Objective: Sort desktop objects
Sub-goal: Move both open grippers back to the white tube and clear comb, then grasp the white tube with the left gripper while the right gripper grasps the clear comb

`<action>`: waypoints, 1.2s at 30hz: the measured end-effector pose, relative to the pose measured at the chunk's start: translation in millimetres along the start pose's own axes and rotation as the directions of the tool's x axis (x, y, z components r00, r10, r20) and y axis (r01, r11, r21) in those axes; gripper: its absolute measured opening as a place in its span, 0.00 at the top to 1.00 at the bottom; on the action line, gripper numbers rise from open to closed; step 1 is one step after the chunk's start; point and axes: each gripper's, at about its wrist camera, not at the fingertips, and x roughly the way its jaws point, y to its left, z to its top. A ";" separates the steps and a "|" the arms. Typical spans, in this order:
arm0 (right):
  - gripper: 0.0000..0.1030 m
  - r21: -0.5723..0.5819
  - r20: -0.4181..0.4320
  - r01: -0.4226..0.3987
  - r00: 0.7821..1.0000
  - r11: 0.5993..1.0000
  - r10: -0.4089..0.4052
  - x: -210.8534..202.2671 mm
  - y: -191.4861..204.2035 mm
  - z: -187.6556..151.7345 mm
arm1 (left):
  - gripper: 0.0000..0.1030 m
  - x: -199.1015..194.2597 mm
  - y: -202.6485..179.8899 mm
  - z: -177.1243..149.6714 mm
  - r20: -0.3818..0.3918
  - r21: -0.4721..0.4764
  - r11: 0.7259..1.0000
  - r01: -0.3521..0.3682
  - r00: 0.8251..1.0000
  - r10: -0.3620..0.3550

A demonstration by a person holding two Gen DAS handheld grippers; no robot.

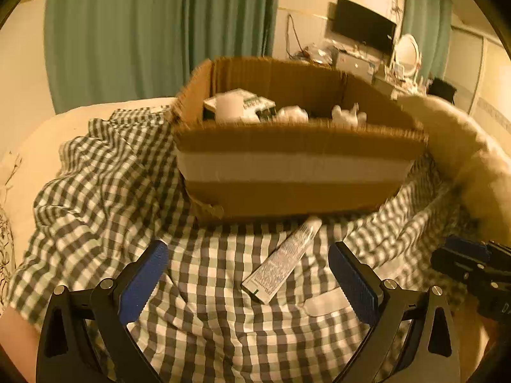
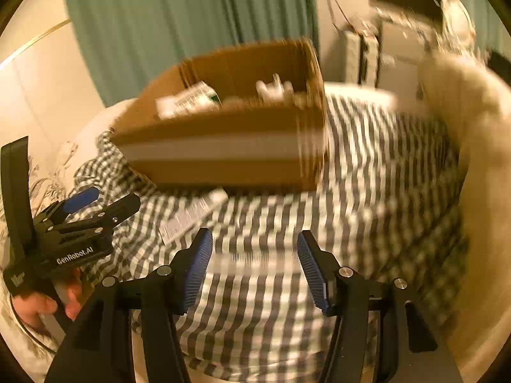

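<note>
A white printed tube (image 1: 281, 260) lies on the checked cloth (image 1: 105, 198) just in front of an open cardboard box (image 1: 297, 169); in the blurred right wrist view the tube (image 2: 191, 218) lies ahead and left. The box (image 2: 223, 153) holds a white-and-green carton (image 1: 242, 105) and white crumpled items (image 1: 348, 115). My left gripper (image 1: 249, 255) is open, its jaws wide on either side of the tube, not touching it; it also shows in the right wrist view (image 2: 83, 204). My right gripper (image 2: 254, 245) is open and empty above the cloth, and shows at the left wrist view's right edge (image 1: 469, 261).
A cream pillow or cushion (image 1: 463, 146) lies right of the box. Green curtains (image 1: 153, 32) hang behind. A dark monitor (image 1: 364, 25) and a cluttered desk stand at the back right. Pale floral bedding (image 2: 48, 172) lies to the left.
</note>
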 end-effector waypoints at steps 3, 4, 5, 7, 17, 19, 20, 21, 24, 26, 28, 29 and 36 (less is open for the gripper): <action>0.46 0.048 -0.053 0.011 0.999 0.999 -0.008 20.1 -1.2 -12.2 | 0.00 22.7 -6.6 -10.5 -0.031 0.026 1.000 0.010 0.999 -0.009; 0.46 0.048 -0.067 0.028 0.997 0.998 -0.025 24.9 -1.5 -15.0 | 0.00 29.4 -8.5 -12.3 -0.038 0.033 0.999 0.012 0.999 -0.010; 0.46 0.046 -0.076 0.046 0.996 0.998 -0.042 30.0 -1.0 -16.5 | 0.00 37.8 -11.9 -13.2 -0.045 0.043 0.999 0.011 0.999 -0.009; 0.46 0.056 -0.079 0.062 0.995 0.996 -0.058 34.3 -1.8 -17.9 | 0.00 53.2 -19.1 -14.2 -0.062 0.066 0.998 0.021 0.998 -0.017; 0.46 0.236 -0.137 0.029 0.991 0.971 0.003 54.4 -18.2 -27.7 | 0.70 86.3 -44.7 -28.0 -0.122 0.194 0.976 0.099 0.990 -0.076; 0.46 0.268 -0.147 0.017 0.989 0.963 0.024 59.3 -18.1 -32.3 | 0.72 76.2 -44.2 -32.4 -0.116 0.195 0.975 0.105 0.990 -0.084; 0.46 0.287 -0.155 0.010 0.987 0.958 0.036 63.3 -17.7 -34.0 | 0.73 70.5 -41.8 -35.4 -0.114 0.184 0.977 0.110 0.989 -0.090; 0.46 0.301 -0.161 0.009 0.986 0.954 0.042 66.5 -17.5 -34.4 | 0.73 63.3 -36.8 -40.2 -0.118 0.159 0.980 0.118 0.988 -0.100; 0.46 0.356 -0.150 -0.001 0.987 0.935 0.058 78.6 -17.4 -31.3 | 0.73 52.0 -23.4 -52.1 -0.131 0.101 0.986 0.134 0.984 -0.120; 0.44 0.365 -0.135 0.013 0.990 0.931 0.039 85.0 -15.8 -27.3 | 0.73 50.9 -16.7 -58.5 -0.145 0.086 0.988 0.128 0.983 -0.115; 0.42 0.390 -0.116 0.026 0.993 0.920 0.021 93.2 -16.4 -22.5 | 0.73 50.9 -13.8 -60.8 -0.146 0.071 0.990 0.122 0.983 -0.111; 0.41 0.398 -0.106 0.038 0.994 0.917 0.004 97.2 -15.2 -20.1 | 0.73 51.5 -13.6 -60.0 -0.148 0.059 0.991 0.123 0.982 -0.114; 0.30 0.432 -0.048 0.082 0.997 0.898 -0.068 106.0 -5.8 -15.7 | 0.73 50.7 -6.4 -56.4 -0.146 0.030 0.992 0.127 0.982 -0.121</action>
